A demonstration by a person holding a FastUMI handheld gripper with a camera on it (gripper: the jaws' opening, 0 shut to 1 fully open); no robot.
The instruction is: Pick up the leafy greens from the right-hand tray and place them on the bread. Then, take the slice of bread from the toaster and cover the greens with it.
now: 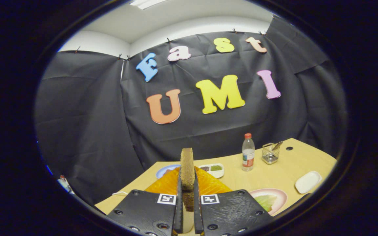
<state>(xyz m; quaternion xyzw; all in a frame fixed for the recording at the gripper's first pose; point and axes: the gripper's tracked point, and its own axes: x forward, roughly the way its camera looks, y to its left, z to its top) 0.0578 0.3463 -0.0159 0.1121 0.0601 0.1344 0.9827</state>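
**Bread slice held upright over the toaster**

Gripper (187,209) clamped on a brown slice of bread (187,168); both fingers press its flat faces, one on each side. Slice stands on edge, upright, its top rising clear above the fingertips.

Orange toaster (208,184) directly behind and below the slice, partly hidden by the fingers. Whether the slice's bottom edge sits within the slot or clear of it cannot be told; the fingers cover that part.

Pink plate (279,195) to the right of the fingers, on the wooden table (267,175). Leafy greens (266,201) lie on it, pale green; what is under them is hard to make out.

Beyond the toaster: blue plate (164,170) to its left, small white divided dish (213,169) with dark and green fillings to its right. Farther right, a clear bottle (248,152) with red cap, upright, then a wire basket (270,154). White empty tray (308,182) near the table's right edge.
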